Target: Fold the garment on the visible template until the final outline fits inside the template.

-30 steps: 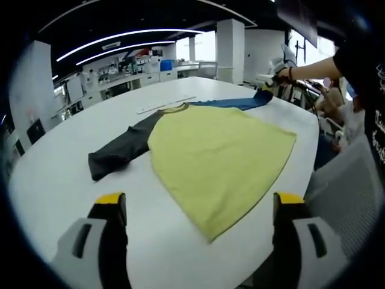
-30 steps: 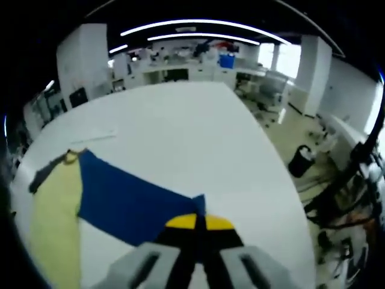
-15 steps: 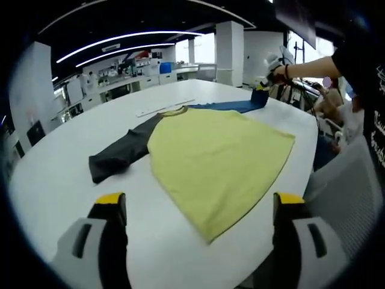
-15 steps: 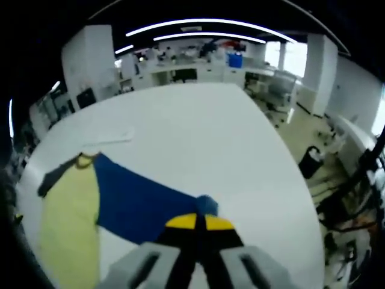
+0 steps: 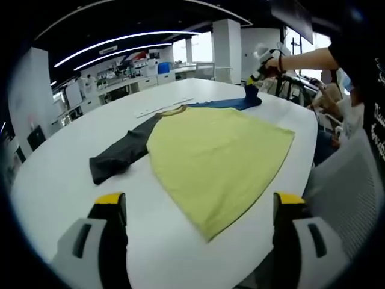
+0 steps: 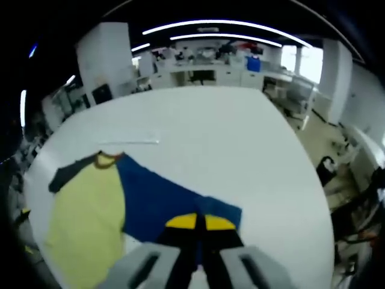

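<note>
Since the earlier frames, the right gripper [image 5: 257,67], jaws pinched shut on the cuff of the blue sleeve [image 6: 162,201], had lifted that cuff higher off the white table [image 5: 54,174]. The garment [image 5: 216,159] lay flat, its yellow body central, its dark sleeve [image 5: 120,156] outstretched. The left gripper [image 5: 198,208] hovered with jaws wide apart, holding nothing. Judged best practice: carry the cuff low across the body, keeping the fold crease straight. No template outline could be made out.

Bare table [image 6: 198,126] all round the shirt [image 5: 216,156].
</note>
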